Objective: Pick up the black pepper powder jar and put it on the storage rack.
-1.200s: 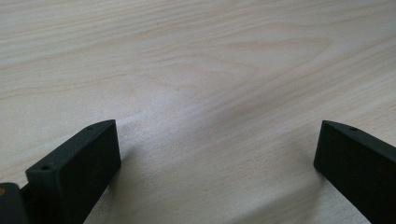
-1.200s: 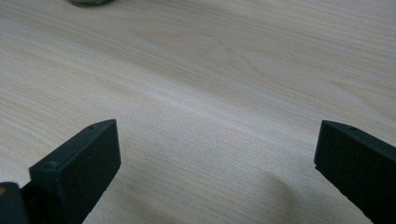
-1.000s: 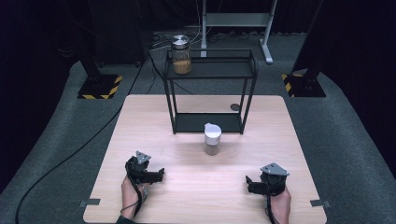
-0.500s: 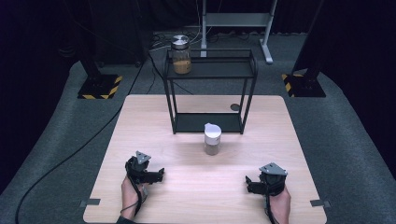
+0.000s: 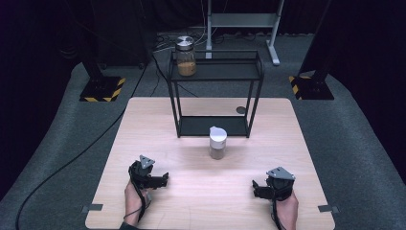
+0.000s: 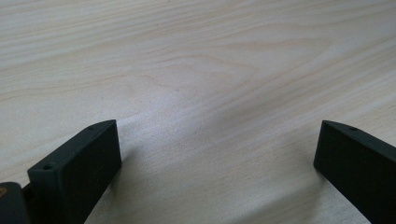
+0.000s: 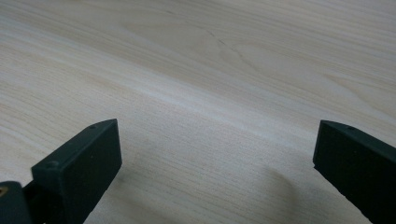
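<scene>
Two tongs rest low on the wooden surface: left tongs lower left, right tongs lower right, both wide open, empty. One white-lidded jar stands centre frame; a second jar tops one black rack.

No text, label, brand or number can be read anywhere. The only sign-like markings are yellow-and-black hazard stripes on two floor bases, left and right of the black rack.
</scene>
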Demonstrator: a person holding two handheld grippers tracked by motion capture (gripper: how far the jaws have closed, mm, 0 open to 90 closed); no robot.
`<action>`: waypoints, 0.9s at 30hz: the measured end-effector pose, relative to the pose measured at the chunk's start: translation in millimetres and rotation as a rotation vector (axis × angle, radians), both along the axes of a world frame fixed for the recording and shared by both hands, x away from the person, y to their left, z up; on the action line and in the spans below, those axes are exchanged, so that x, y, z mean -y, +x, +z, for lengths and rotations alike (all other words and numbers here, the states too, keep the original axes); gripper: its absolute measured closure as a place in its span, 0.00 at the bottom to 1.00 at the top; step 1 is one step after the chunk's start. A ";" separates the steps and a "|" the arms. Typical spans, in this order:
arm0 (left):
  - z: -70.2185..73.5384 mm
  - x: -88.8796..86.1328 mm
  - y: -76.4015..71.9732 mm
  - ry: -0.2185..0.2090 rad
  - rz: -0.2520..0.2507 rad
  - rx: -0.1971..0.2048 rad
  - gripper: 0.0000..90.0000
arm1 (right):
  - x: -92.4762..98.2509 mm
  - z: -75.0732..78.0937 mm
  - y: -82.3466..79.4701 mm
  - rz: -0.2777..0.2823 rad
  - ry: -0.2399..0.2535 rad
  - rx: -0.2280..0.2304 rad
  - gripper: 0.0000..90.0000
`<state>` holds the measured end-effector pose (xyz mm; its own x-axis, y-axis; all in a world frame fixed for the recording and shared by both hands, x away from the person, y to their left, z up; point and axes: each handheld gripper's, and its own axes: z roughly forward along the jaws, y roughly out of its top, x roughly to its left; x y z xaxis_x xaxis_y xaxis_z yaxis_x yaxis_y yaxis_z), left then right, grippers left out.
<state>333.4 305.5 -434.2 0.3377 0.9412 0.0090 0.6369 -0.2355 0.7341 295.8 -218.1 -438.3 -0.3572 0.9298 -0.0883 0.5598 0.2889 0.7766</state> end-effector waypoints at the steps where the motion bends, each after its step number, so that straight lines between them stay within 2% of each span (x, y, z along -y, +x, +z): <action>1: 0.0 -0.3 0.3 -0.002 0.000 -0.001 0.00 | -0.3 0.1 0.1 -0.002 -0.001 -0.001 0.00; 11: 0.4 -0.5 0.6 -0.004 0.003 -0.005 0.00 | 1.2 1.0 1.1 -0.027 0.019 -0.015 0.01; 12: 0.4 -0.4 0.6 -0.004 0.004 -0.005 0.00 | 0.5 0.6 -0.2 -0.039 0.018 -0.006 0.01; 14: 0.4 -0.4 0.5 -0.004 0.004 -0.005 0.00 | -2.8 -6.1 -15.1 -0.122 0.060 0.086 0.00; 15: 0.3 -0.3 0.5 -0.005 0.005 -0.005 0.00 | -0.3 -7.1 -19.3 -0.131 0.096 0.113 0.00; 16: 0.3 -0.3 0.5 -0.005 0.005 -0.005 0.00 | -0.3 -7.1 -19.3 -0.131 0.096 0.113 0.00; 17: 0.4 -0.3 0.5 -0.005 0.005 -0.005 0.00 | -2.7 -2.4 -20.4 -0.137 0.110 0.133 0.00; 22: 0.4 0.0 0.2 -0.005 0.007 -0.005 0.00 | -16.1 10.9 -5.7 -0.079 0.108 0.130 0.00; 27: 0.4 0.0 0.1 -0.004 0.007 -0.005 0.00 | -35.1 14.3 11.9 -0.008 0.101 0.137 0.00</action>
<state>333.5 305.4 -433.8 0.3312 0.9436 0.0032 0.6423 -0.2279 0.7318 307.7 -183.0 -424.0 -0.3409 0.9392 -0.0421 0.4486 0.2018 0.8707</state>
